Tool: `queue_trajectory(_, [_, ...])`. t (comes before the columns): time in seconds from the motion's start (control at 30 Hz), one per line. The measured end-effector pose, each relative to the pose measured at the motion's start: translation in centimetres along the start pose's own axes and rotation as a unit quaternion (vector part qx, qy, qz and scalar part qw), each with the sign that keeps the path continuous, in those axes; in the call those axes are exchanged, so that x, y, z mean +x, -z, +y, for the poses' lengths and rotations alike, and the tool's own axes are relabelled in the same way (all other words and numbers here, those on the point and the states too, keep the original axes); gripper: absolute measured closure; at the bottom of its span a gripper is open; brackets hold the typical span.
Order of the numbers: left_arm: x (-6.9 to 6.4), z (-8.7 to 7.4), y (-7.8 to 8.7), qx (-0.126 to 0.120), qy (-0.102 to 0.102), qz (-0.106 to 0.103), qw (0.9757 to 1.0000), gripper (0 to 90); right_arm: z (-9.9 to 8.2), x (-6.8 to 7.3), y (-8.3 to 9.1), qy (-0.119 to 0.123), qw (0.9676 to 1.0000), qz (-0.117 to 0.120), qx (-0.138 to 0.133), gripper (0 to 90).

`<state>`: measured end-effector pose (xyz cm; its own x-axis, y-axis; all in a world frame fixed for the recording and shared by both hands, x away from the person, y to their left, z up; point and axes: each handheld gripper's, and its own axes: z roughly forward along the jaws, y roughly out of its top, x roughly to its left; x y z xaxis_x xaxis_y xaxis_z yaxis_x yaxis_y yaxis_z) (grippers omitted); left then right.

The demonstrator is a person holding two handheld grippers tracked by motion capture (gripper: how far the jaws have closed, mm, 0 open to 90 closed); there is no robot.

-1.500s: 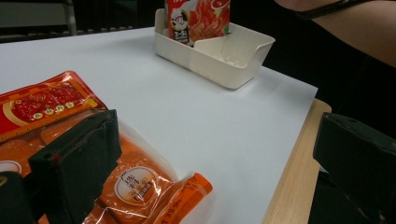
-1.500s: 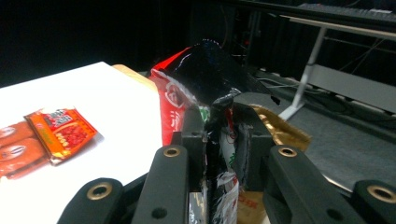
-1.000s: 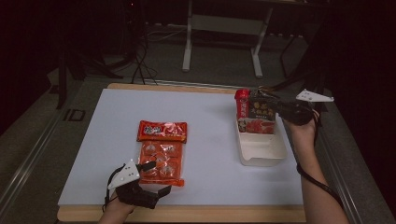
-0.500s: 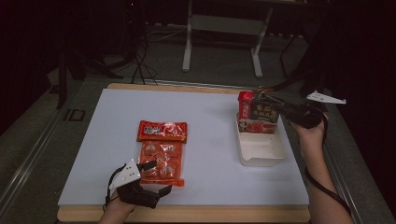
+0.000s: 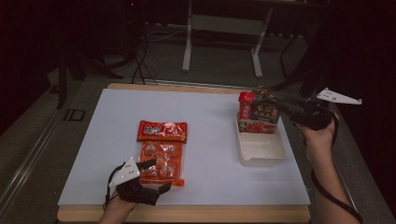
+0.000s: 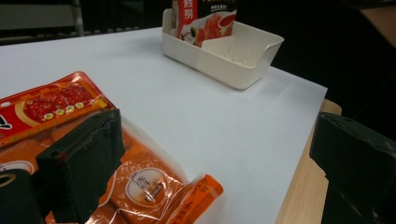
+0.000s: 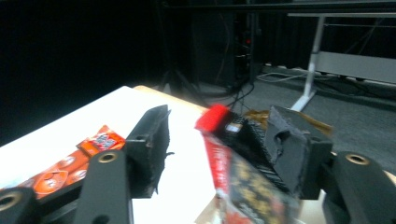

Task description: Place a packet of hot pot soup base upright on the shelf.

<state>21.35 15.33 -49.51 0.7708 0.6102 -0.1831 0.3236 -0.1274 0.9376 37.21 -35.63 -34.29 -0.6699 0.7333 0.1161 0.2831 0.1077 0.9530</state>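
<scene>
Released: the right gripper (image 5: 275, 100) has just spread its fingers and lifted off the red snack packet (image 5: 258, 119), now standing in the white bin (image 5: 261, 151) at the tabletop's (image 5: 210, 112) three o'clock. The left gripper (image 5: 152, 170), fingers apart, rests over the orange pouch (image 5: 161, 149) at seven o'clock, likely next.
</scene>
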Motion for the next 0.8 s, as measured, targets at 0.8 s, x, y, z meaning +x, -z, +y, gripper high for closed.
queue_trajectory(0.8, [0.3,0.6,0.6,0.023,0.030,0.000,0.9993,3.9,-3.2,7.7,-0.2,0.031,0.9972,0.069,-0.004,14.8])
